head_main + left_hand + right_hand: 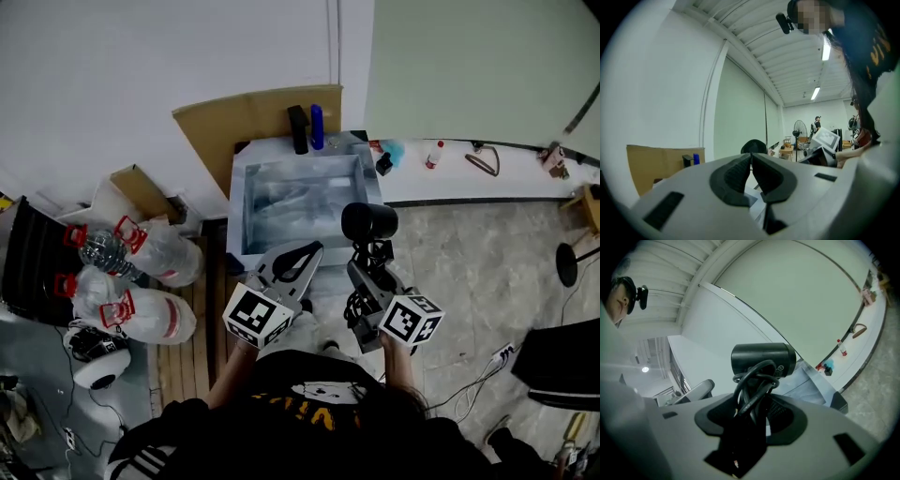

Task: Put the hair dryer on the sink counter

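My right gripper (368,261) is clenching its fingers on the hair dryer (369,222), handle and bundled cord (752,390) together. I am holding it upright over the near corner of the sink (246,211), ready for the table (487,186) right of that sink. My left gripper (302,258) is hovering with its fingers closed and empty.

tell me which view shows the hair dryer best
Right gripper view: the hair dryer fills the centre, black barrel and looped cord sharp, handle held in the right gripper. The head view shows it small from above; the left gripper view, only a dark round shape beyond the jaws.
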The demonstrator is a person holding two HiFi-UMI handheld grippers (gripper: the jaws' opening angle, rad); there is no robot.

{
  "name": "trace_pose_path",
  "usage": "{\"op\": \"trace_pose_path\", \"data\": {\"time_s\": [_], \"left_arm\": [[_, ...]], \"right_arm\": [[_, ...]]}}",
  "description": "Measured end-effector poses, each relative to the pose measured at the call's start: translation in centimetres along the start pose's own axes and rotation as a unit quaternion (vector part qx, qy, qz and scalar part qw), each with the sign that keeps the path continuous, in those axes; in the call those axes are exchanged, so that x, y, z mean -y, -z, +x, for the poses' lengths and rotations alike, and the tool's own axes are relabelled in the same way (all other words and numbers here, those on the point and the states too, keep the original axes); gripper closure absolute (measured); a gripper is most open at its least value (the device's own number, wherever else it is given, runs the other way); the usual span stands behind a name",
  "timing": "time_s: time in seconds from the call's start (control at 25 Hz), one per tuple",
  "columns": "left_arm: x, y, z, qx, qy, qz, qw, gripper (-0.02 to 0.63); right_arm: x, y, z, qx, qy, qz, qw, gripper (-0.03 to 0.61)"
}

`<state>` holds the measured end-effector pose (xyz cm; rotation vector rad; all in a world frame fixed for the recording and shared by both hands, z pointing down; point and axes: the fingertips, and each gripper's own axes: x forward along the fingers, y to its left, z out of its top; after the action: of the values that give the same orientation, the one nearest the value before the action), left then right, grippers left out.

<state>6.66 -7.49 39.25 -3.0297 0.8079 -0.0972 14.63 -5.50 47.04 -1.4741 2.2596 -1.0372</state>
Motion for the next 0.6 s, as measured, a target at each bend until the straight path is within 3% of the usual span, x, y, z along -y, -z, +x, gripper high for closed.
{"op": "trace_pose_path", "data": {"time_s": [0.6], "left_arm": [[-13.1,0.8,6.0,0.009,0.055,-0.013,0.9984,0.595]], "right_arm": [[6.7,-6.0,12.6,-0.015,0.079,-0.035,0.996,0.385]]}}
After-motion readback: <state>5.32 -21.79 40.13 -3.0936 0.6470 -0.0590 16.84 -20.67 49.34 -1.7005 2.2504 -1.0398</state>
